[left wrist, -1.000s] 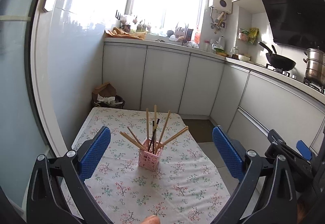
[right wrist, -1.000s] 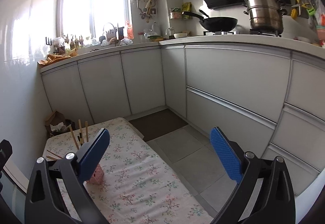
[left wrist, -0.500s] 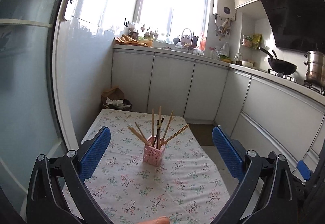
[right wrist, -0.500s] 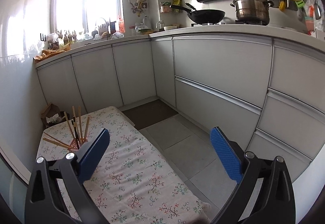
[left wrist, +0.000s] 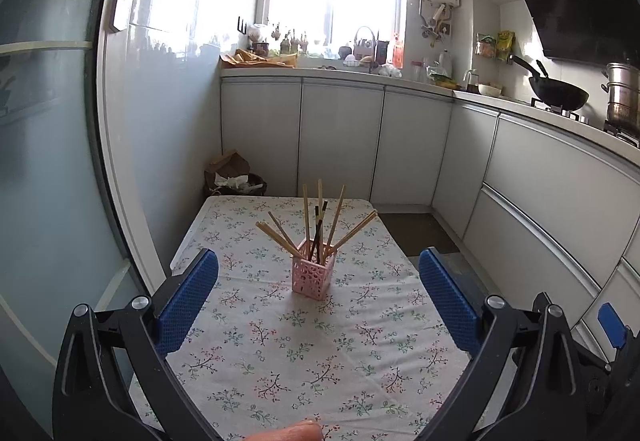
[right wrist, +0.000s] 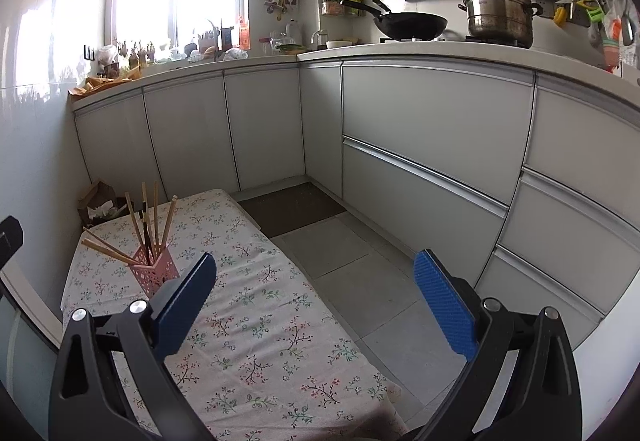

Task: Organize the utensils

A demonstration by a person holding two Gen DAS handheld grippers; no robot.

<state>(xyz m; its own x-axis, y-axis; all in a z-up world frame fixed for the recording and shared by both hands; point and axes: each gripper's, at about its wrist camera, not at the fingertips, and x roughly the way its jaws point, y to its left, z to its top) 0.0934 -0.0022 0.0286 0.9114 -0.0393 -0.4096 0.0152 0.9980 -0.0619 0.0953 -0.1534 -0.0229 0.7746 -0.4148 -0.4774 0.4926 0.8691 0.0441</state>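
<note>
A pink perforated holder (left wrist: 312, 274) stands upright on the floral tablecloth (left wrist: 304, 345), with several wooden chopsticks (left wrist: 320, 225) and a dark one fanned out of it. My left gripper (left wrist: 319, 295) is open and empty, held back from the holder, which lies between its blue pads. In the right wrist view the holder (right wrist: 154, 273) stands at the left, just beyond the left pad. My right gripper (right wrist: 314, 301) is open and empty, over the table's right edge.
White kitchen cabinets (right wrist: 420, 145) run along the back and right, with a wok (right wrist: 408, 23) and steel pot (right wrist: 498, 11) on the counter. A bin with paper (left wrist: 234, 177) sits behind the table. A glass door (left wrist: 48, 161) is at the left. Grey floor tiles (right wrist: 360, 273) lie right of the table.
Both grippers have drawn back and risen from the table, so the holder looks smaller and farther in the left view and more exposed in the right view. Both stay open.
</note>
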